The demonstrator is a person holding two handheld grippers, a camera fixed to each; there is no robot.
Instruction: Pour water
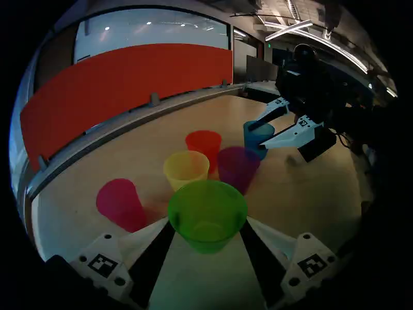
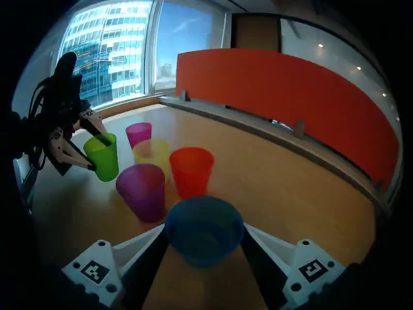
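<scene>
green cup (image 1: 207,213) upright, pinched between both fingers of left gripper (image 1: 206,230) | blue cup (image 2: 204,231) upright, pinched by right gripper (image 2: 204,238) | lifted or standing: cannot tell | yellow cup (image 1: 186,168), orange cup (image 1: 204,143), purple cup (image 1: 237,166) clustered on tabletop (image 1: 294,196) between them | pink cup (image 1: 120,202) just beside the cluster

**Sunlit office with a long wooden desk**

A pale wooden tabletop (image 1: 155,137) runs to a grey metal rail (image 1: 124,124) along its far edge. Small grey brackets on the rail hold a long orange-red divider panel (image 1: 129,85) upright. Above the panel, a frosted glass wall (image 1: 149,31) carries small bright spots of light. Slim white strip lights (image 1: 289,28) cross the dark ceiling. In the right gripper view, tall windows (image 2: 191,36) show a glass-fronted tower block (image 2: 98,57) and blue sky. A brown wall panel (image 2: 255,33) stands beside them.
</scene>
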